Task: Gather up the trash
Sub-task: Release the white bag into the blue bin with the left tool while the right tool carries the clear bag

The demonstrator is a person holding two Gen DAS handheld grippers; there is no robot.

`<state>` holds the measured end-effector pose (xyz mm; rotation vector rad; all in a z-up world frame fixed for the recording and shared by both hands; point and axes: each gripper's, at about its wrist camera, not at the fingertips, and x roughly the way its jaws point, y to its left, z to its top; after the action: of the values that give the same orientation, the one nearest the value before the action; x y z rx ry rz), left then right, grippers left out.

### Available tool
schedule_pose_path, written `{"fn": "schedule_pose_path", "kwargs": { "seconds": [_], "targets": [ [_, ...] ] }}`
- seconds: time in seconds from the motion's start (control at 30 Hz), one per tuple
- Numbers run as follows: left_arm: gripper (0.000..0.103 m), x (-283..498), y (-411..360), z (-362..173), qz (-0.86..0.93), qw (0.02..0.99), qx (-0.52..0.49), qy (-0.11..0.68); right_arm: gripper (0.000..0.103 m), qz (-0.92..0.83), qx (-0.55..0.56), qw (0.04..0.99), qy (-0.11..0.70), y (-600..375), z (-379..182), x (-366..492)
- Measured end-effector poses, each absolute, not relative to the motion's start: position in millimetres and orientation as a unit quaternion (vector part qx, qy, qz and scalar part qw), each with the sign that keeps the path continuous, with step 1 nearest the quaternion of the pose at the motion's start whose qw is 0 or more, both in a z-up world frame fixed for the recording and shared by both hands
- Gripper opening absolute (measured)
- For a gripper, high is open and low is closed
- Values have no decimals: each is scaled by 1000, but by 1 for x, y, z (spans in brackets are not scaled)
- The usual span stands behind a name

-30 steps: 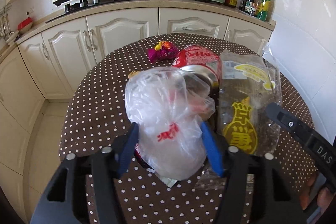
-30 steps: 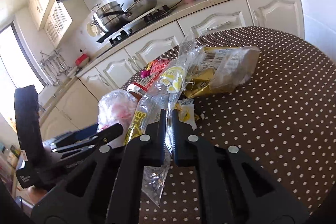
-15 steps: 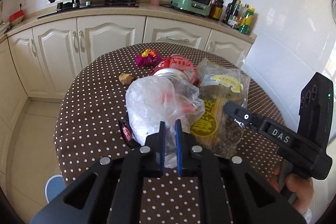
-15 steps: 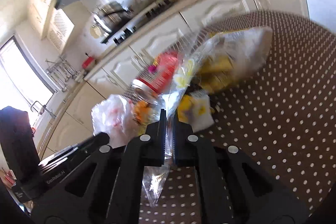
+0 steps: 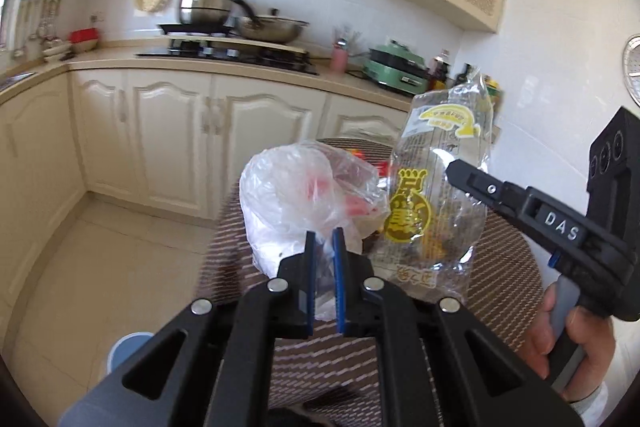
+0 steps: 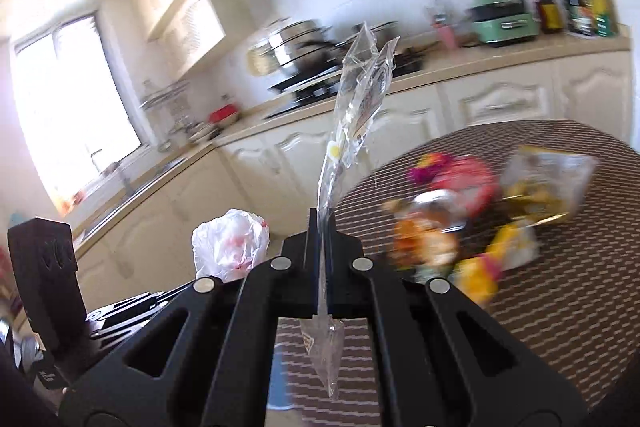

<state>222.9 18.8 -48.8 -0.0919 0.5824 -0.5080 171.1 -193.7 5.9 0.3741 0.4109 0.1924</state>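
My left gripper [image 5: 323,239] is shut on a crumpled clear plastic bag [image 5: 292,203] with red print, held up off the table; the bag also shows in the right wrist view [image 6: 230,243]. My right gripper [image 6: 321,223] is shut on a clear snack wrapper [image 6: 356,107] with yellow print, which stands up above the jaws; it shows in the left wrist view [image 5: 436,195] lifted beside the bag. More trash lies blurred on the dotted table [image 6: 560,287]: a red can [image 6: 464,183], a pink wrapper [image 6: 428,163], a clear-yellow packet [image 6: 548,179], yellow scraps [image 6: 488,263].
Cream cabinets [image 5: 168,131] and a counter with pots on the stove [image 5: 224,11] run behind the table. A blue bin [image 5: 128,347] stands on the tiled floor to the table's left. A white tiled wall [image 5: 560,67] is on the right.
Both grippers have lifted and pulled back from the table with their trash. The left gripper closed on the plastic bag a second ago. The wrapper now hangs free of the table.
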Motion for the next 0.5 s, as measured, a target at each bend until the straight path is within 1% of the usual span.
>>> {"fn": "schedule_pose_path", "kwargs": {
  "seconds": [0.13, 0.23, 0.33, 0.5],
  "targets": [
    [7, 210, 80, -70, -165, 943, -28, 289, 2, 141, 156, 949, 235, -121, -13, 189],
    [7, 215, 127, -102, -113, 941, -31, 319, 2, 178, 135, 934, 278, -56, -44, 213],
    [7, 223, 169, -142, -61, 932, -40, 355, 2, 202, 107, 917, 326, 2, -89, 238],
    [7, 253, 222, -230, 4, 902, -50, 428, 2, 224, 76, 881, 409, 73, -174, 277]
  ]
}}
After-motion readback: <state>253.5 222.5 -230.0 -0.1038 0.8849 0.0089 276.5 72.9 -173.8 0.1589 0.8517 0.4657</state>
